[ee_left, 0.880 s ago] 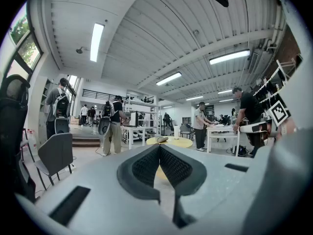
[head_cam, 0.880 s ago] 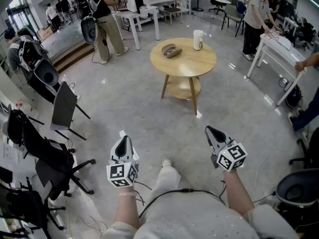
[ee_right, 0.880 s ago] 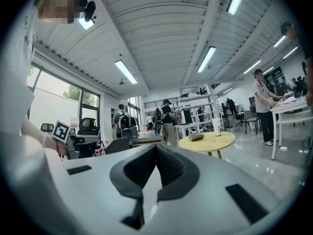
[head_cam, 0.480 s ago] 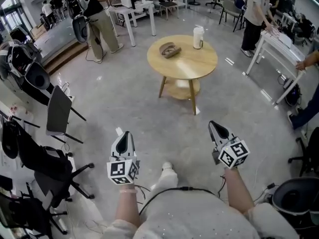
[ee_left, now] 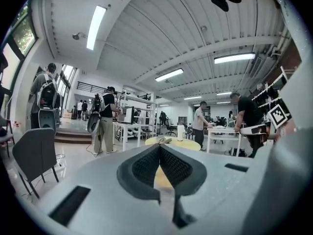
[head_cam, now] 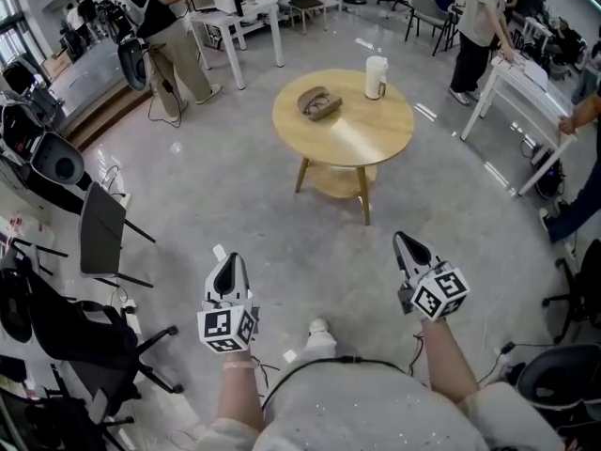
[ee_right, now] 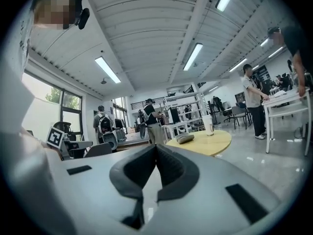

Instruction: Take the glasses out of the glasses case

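Observation:
A grey-brown glasses case (head_cam: 320, 102) lies closed on a round wooden table (head_cam: 376, 134) well ahead of me; it also shows small in the left gripper view as the case (ee_left: 164, 140) and in the right gripper view as the case (ee_right: 185, 138). My left gripper (head_cam: 227, 261) and right gripper (head_cam: 404, 243) hang low in front of my body, far short of the table. Both have their jaws pressed together with nothing between them.
A white cup (head_cam: 376, 77) stands on the table's far side. Black office chairs (head_cam: 99, 242) crowd the left, another chair (head_cam: 563, 383) sits at lower right. People stand at white desks (head_cam: 535, 87) to the right and at the back. Grey floor lies between me and the table.
The view has moved forward; the table sits slightly lower and nearer in the head view. Both grippers keep the same shut pose in front of me.

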Action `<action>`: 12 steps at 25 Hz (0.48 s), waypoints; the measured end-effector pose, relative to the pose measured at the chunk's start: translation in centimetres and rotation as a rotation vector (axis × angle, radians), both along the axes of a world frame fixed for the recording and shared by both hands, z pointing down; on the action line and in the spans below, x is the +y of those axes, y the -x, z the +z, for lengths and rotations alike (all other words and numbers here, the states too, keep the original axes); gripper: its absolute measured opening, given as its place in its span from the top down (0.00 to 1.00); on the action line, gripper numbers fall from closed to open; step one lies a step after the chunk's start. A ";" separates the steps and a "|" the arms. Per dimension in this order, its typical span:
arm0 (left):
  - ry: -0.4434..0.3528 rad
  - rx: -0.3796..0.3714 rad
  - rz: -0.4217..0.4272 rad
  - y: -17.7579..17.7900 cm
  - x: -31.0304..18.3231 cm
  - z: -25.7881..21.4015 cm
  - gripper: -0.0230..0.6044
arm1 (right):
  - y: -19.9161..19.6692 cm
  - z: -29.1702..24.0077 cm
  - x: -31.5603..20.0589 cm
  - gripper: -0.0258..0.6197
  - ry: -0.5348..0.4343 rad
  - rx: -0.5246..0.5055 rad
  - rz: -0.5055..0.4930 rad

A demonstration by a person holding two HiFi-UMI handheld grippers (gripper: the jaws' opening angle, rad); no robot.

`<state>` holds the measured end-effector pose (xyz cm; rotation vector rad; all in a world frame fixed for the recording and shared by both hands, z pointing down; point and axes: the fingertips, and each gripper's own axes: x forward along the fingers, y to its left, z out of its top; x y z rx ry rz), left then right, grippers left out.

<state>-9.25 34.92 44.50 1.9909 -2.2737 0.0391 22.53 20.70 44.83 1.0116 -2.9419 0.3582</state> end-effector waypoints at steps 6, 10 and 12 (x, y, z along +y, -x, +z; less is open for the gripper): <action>0.004 0.012 0.020 2.7 -3.8 0.3 0.96 | 2.0 0.4 -3.0 0.95 0.034 -0.031 0.041; -0.011 0.034 0.036 4.6 -6.7 0.1 0.96 | 3.5 0.8 -5.1 0.95 0.044 -0.031 0.064; -0.020 0.036 0.048 5.5 -8.2 -0.1 0.96 | 4.2 1.0 -6.2 0.95 0.050 -0.039 0.080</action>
